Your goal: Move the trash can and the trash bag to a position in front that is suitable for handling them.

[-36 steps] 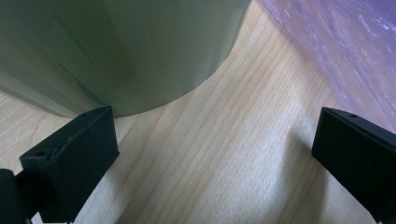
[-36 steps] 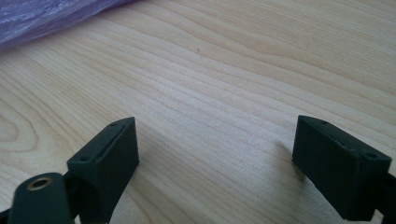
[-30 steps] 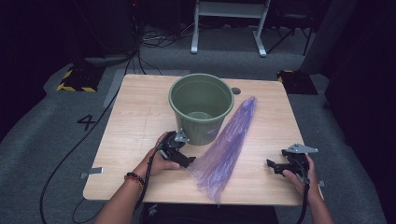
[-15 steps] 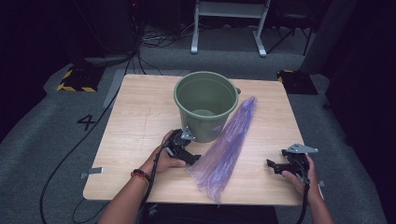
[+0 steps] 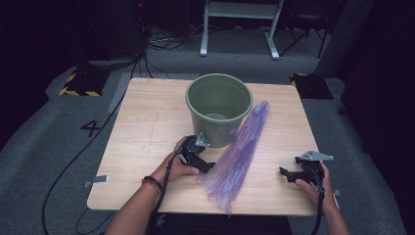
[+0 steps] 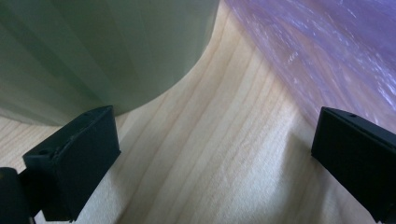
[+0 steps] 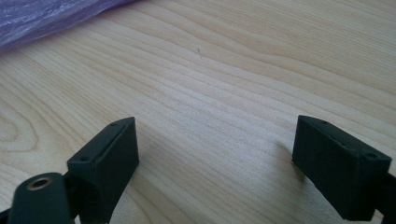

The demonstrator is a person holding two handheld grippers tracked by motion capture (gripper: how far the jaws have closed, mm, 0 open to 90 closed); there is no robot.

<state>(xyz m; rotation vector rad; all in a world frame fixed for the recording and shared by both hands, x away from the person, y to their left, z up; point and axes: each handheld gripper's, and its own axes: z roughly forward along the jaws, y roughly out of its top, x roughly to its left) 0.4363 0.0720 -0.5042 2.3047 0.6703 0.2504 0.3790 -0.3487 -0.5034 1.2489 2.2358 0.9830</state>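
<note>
Black two-jawed tongs with grey three-cornered plates, trailing black cables; beaded bracelet on left wrist.

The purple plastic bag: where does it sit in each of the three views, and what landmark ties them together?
High view: the purple plastic bag lies slantwise on the table, right of the green bucket, between the left gripper and the right gripper.
Left gripper view: upper right, beside the bucket's wall at upper left.
Right gripper view: top left corner.
Shared landmark: the pale wooden table under the bag.
</note>
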